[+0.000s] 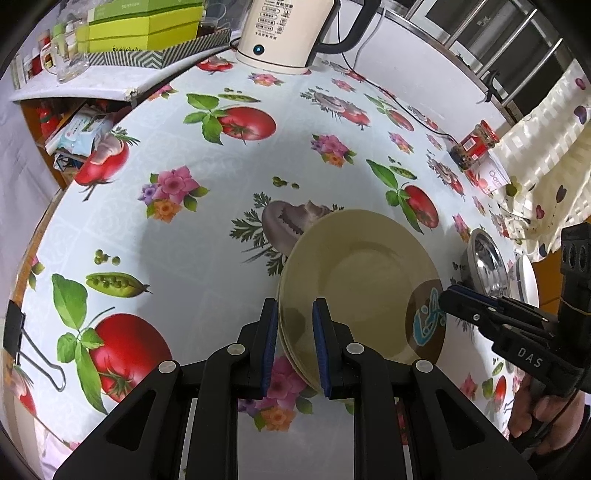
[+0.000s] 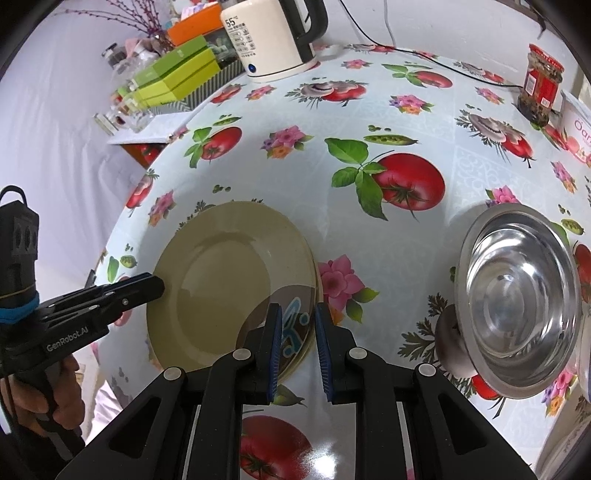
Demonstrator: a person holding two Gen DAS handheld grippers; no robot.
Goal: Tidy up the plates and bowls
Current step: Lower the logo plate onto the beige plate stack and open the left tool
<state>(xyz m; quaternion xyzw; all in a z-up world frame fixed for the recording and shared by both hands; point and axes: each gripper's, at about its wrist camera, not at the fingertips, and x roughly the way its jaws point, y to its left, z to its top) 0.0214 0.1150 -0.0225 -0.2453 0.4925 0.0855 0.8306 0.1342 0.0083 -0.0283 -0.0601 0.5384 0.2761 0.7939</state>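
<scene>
Table (image 1: 207, 229) covered in a vegetable-and-flower print cloth. Cream electric kettle (image 1: 284, 33) at 12 o'clock, cord trailing toward 2. Green boxes (image 1: 144, 29) at 11. Red-lidded jar (image 1: 474, 144) at 2. Binder clip (image 1: 14, 332) at 8.

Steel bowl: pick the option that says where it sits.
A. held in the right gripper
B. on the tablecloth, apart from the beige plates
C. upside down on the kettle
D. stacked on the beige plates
B: the steel bowl rests upright on the tablecloth, with bare cloth between it and the beige plates.
</scene>
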